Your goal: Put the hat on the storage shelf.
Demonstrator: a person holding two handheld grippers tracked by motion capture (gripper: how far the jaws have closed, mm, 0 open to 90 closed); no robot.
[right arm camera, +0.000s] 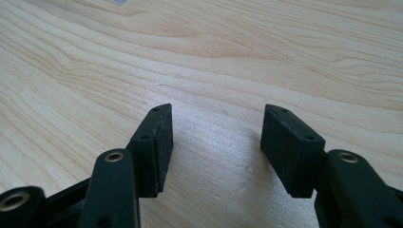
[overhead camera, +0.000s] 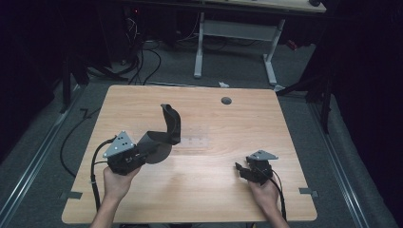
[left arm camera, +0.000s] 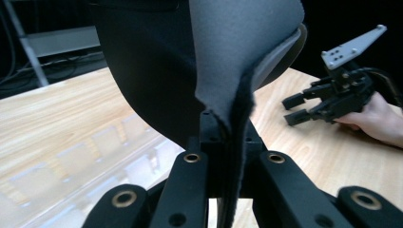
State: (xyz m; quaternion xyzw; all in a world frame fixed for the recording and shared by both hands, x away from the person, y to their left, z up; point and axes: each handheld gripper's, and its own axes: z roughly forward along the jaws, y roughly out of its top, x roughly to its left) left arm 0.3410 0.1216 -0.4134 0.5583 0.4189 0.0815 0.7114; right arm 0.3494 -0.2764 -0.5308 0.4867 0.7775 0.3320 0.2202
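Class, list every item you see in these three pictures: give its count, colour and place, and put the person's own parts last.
Cloth: one, black outside and grey inside, pinched at its edge by the left tool, lifted over the table's left half.
Table: one, light wood, centre; a round hole near its far edge.
Desk frame: one, white, on the floor behind the table.
Cables: several, black, on the floor at far left.
Left tool: one, black, shut on the cloth.
Right tool: one, black, open, low over the table's right side.
Hands: two, at the near edge.
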